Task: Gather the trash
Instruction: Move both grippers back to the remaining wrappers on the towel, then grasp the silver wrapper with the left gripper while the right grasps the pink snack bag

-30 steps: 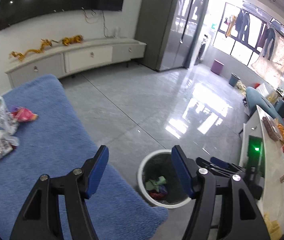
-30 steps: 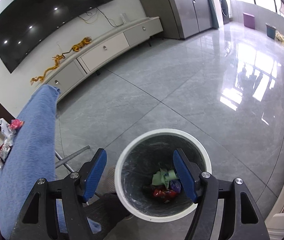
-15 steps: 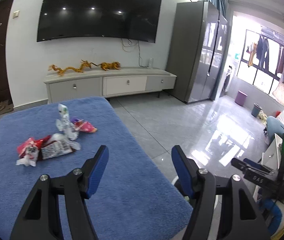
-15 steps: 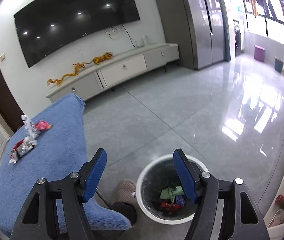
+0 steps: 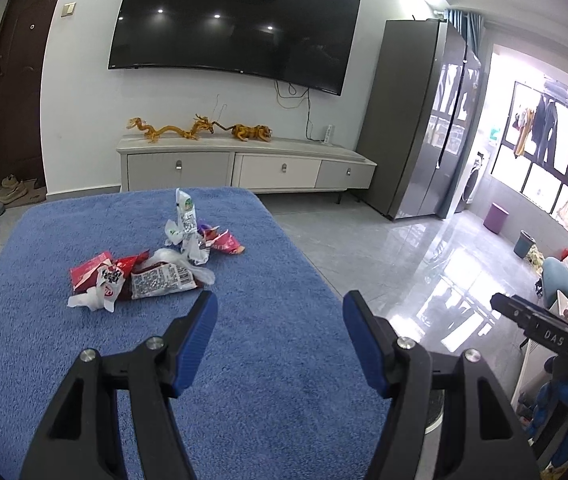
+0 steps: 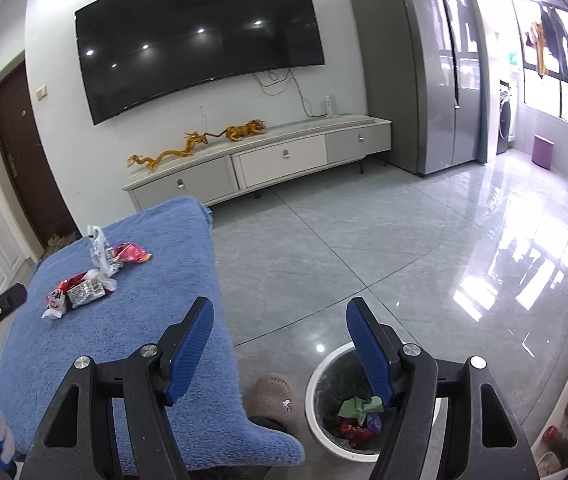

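Several crumpled snack wrappers, red, white and pink (image 5: 152, 268) (image 6: 88, 276), lie in a heap on a table under a blue fleece cloth (image 5: 244, 360) (image 6: 124, 328). My left gripper (image 5: 280, 320) hovers open over the cloth, short of the heap, nothing between its blue pads. My right gripper (image 6: 280, 328) is open and empty too, above the floor beside the table's right edge. Below it stands a white round bin (image 6: 324, 376) with green, red and purple trash inside. The right gripper's body shows at the right edge of the left wrist view.
A slippered foot (image 6: 274, 396) stands between table and bin. Along the far wall run a low white TV cabinet (image 5: 244, 168) with golden dragon figures and a big TV. A grey fridge (image 5: 424, 120) stands at the right; glossy tiled floor (image 6: 404, 248) lies between.
Both grippers rose and swung from over the bin toward the table. The wrapper heap moved to the centre of the left view; the bin slid to the bottom of the right view. Jaw gaps unchanged.
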Tool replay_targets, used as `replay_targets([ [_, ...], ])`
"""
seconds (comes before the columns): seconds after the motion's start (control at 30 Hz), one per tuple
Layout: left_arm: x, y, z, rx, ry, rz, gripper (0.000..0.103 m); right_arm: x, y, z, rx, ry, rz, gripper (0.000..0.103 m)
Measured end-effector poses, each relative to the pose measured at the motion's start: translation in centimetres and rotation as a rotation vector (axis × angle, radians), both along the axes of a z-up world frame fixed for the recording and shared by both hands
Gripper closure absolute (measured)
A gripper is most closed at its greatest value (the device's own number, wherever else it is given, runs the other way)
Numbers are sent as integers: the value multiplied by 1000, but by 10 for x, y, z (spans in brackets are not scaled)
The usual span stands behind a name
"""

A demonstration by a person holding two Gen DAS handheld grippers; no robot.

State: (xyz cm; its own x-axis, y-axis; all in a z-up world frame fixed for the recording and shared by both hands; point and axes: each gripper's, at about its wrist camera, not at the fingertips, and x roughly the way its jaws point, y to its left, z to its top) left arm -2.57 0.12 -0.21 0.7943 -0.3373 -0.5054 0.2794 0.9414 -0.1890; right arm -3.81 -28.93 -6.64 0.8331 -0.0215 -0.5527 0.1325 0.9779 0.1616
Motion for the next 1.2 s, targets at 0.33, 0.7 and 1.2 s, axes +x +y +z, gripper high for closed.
replay_targets([
  [0.33, 31, 57, -32, 9, 37, 84, 44, 40, 41, -10, -8, 35, 158, 36],
  [0.7, 103, 123, -73, 74, 136, 186, 50, 136, 120, -47, 9, 105, 419, 37],
  [1.2, 149, 139, -115, 69, 247, 135, 60, 276, 200, -91, -110, 164, 592, 47],
])
